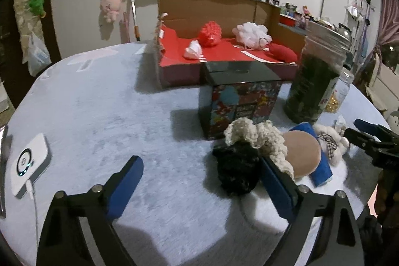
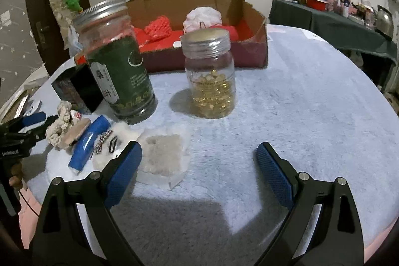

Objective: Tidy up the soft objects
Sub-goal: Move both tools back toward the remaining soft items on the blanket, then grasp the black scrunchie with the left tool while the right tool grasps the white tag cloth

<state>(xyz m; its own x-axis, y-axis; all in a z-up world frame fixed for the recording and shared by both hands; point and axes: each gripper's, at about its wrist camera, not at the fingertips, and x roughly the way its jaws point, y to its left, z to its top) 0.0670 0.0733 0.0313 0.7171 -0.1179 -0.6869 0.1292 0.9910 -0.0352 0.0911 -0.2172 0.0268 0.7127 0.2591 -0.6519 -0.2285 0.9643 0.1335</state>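
- A heap of soft things is seen at the near edge of the pale fleece-covered table (image 1: 99, 104): a black scrunchie (image 1: 235, 170) lies in front, a cream crocheted scrunchie (image 1: 259, 135) is touching it from behind, and a round beige puff (image 1: 303, 153) is propped on a blue roll (image 1: 321, 166) just beside them.
- A small fluffy toy with a checked bow (image 1: 329, 143) is found at the right end of the heap, against the blue roll.
- The left gripper (image 1: 202, 172) is held with its fingers spread wide; the black scrunchie is caught just inside the right-hand finger, but it cannot be told whether it is touched, and nothing is pinched.
- The right gripper (image 2: 199, 155) is likewise held wide open, nothing between its blue pads, only bare fleece.
- A flat grey-white cloth pad (image 2: 163, 156) is lying just beside the right gripper's left-hand finger.
- Behind the heap, a dark printed tin box (image 1: 239, 101) is standing upright, with a tall green-labelled jar (image 2: 117, 61) beside it and a smaller jar of golden beads (image 2: 212, 76) further along.
- Further back, an open cardboard box with a red lining (image 1: 224, 51) is holding a red mesh puff (image 1: 210, 33), a white-pink mesh puff (image 1: 251, 33) and a red cushion-like piece (image 1: 284, 52).
- Over at the table's left edge, a white device with a lit ring (image 1: 30, 161) is resting, a cable plugged in.
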